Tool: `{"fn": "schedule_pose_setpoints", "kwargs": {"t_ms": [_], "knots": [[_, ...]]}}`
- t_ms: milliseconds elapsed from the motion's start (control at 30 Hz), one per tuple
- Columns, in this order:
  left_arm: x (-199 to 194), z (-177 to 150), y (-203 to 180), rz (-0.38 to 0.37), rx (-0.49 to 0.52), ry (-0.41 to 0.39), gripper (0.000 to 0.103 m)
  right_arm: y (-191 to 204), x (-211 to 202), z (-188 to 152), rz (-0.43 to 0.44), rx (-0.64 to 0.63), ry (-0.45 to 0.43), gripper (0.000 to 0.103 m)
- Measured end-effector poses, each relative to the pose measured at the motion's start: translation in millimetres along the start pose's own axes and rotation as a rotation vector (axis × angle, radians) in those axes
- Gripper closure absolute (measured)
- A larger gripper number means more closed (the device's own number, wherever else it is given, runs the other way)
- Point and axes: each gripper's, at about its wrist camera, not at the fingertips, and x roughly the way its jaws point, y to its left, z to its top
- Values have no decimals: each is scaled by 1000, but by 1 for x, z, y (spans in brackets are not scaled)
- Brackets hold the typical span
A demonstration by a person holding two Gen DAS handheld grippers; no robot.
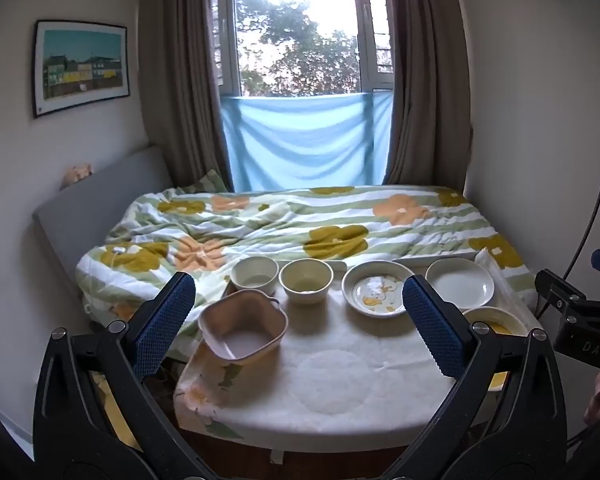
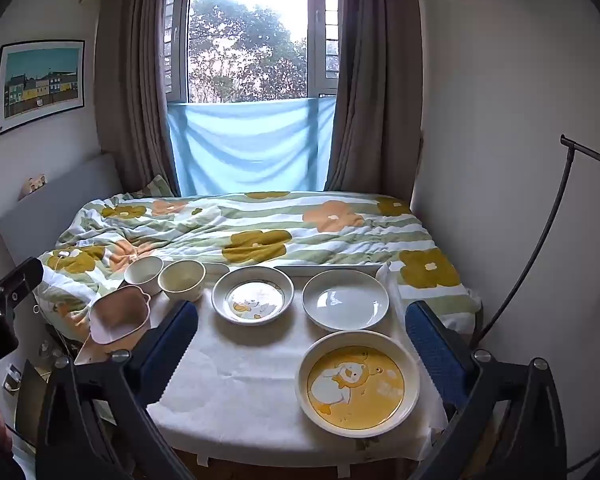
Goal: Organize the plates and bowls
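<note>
My left gripper (image 1: 298, 312) and right gripper (image 2: 302, 336) hang spread wide, empty, short of the white-clothed table (image 2: 236, 380), leaving room to choose. At my right's five o'clock lies the yellow bear-print ceramic plate (image 2: 358, 384); at my left's eleven, the pink square handled bowl (image 1: 242, 326), apart from the round dishes.

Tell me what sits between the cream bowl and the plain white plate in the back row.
One thing: the small duck-print plate. It sits between the cream bowl and the plain white plate, touching neither; the right wrist view shows it best.
</note>
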Motion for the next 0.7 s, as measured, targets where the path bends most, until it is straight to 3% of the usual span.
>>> {"fn": "schedule_pose_setpoints", "kwargs": {"t_ms": [700], "knots": [[11,8,10,-2,-37,15,0,0,5,2,-5,-1,13,0]]}}
